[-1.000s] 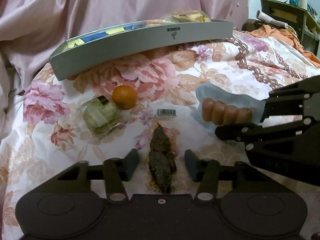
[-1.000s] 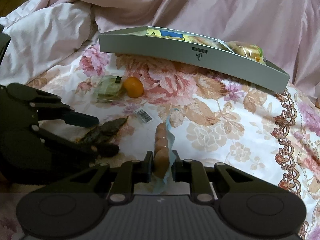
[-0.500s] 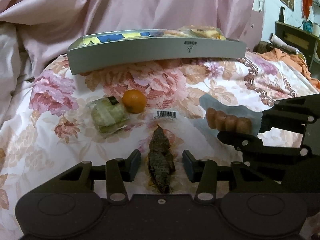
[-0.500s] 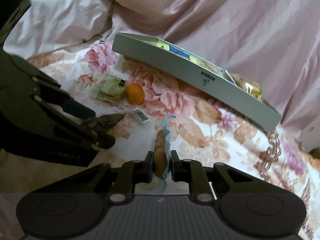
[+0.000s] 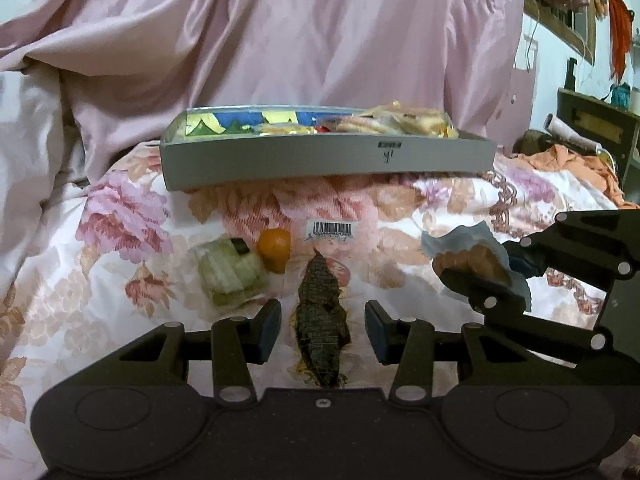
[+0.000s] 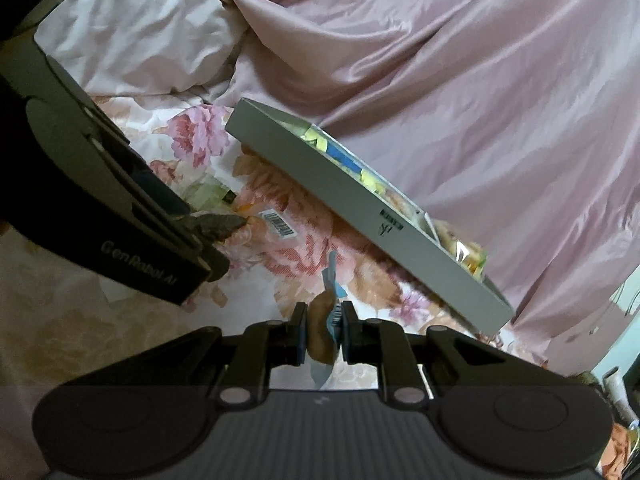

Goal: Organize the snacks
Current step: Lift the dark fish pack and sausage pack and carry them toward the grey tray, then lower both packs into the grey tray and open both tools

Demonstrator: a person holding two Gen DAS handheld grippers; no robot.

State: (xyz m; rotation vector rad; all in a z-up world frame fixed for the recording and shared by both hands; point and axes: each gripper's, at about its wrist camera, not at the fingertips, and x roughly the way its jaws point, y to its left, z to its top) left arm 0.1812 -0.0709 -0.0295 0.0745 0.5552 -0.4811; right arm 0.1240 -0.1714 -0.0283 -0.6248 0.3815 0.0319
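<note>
— Where are the claws?

— The left gripper sits at lower centre of its view, fingers spread, with a dark green scaly snack in clear wrap lying on the floral bedsheet between them, not touching either pad. The right gripper is pinched on a pale blue packet of small brown sausages, lifted off the sheet.

— And the rest of the snacks?

— A long grey cardboard tray lies in the middle of the left view, already holding yellow-and-blue packets and biscuits. Below it, left of centre, a small orange fruit touches a pale green wrapped cake. A white barcode label lies just beyond the scaly snack.
</note>
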